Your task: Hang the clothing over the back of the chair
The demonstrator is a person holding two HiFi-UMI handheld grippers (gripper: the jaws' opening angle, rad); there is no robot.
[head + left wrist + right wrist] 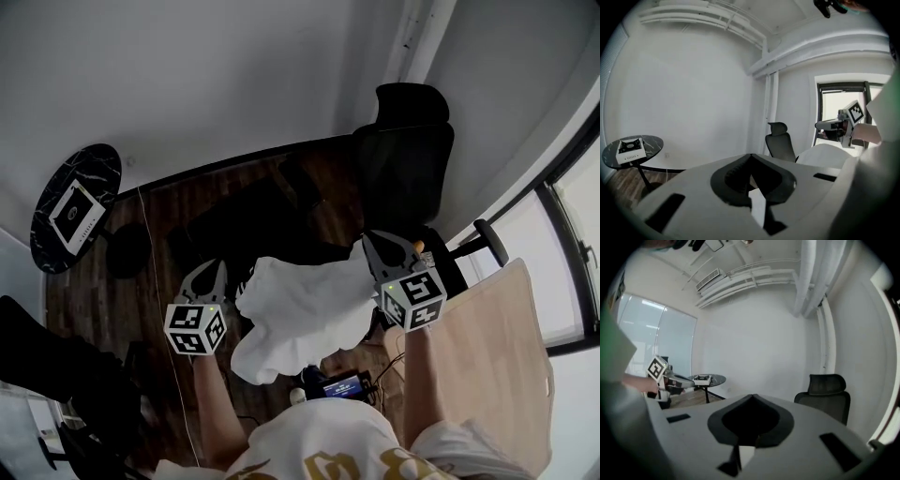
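Note:
A white piece of clothing (300, 314) hangs bunched in the air between my two grippers, above the dark wooden floor. My left gripper (210, 270) holds its left edge, and a strip of white cloth (757, 206) shows in the shut jaws (751, 158). My right gripper (387, 248) holds the right edge, with a white fold (746, 456) pinched behind its shut tips (752, 398). The black office chair (405, 141) stands beyond the clothing, its high back and headrest toward the wall. Both gripper views also show the chair (780, 140) (828, 394) ahead.
A round black marble-top table (75, 206) with a white box on it stands at the left by the wall. Dark objects (253, 220) lie on the floor in front of me. A light wooden tabletop (497, 347) and a window (572, 234) are on the right.

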